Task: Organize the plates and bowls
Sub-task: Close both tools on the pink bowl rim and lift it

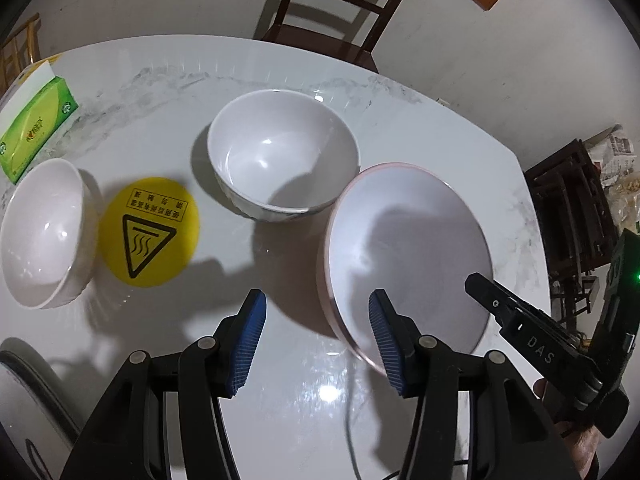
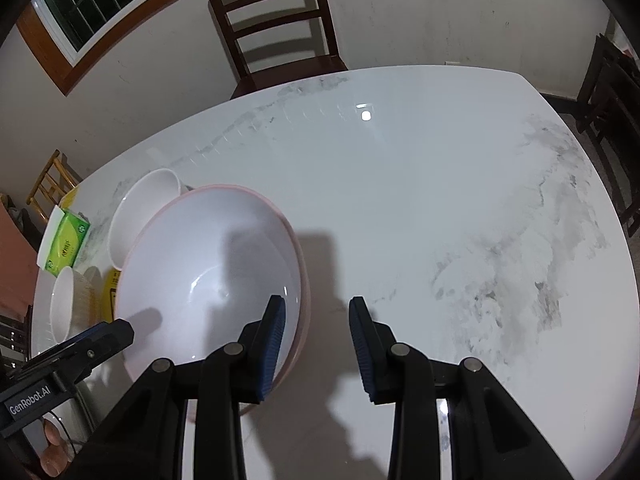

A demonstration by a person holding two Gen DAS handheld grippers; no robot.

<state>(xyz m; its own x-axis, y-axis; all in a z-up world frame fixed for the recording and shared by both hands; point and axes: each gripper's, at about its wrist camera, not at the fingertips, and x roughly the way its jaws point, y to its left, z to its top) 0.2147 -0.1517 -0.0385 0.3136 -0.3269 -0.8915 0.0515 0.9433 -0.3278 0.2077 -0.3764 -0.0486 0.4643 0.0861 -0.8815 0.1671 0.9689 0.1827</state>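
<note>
Both sets of fingers are spread wide, gripping nothing. The pink-rimmed bowl [image 1: 408,256] sits lower right in the left wrist view, with the left gripper [image 1: 318,344] and right gripper [image 2: 316,348] straddling its rim. The risk I see is a thin rim on a glossy marble table [image 2: 400,184], so a shallow pinch could slip and knock the white bowl [image 1: 280,156]. Bare wall and a dark wooden chair [image 2: 276,20] behind.
</note>
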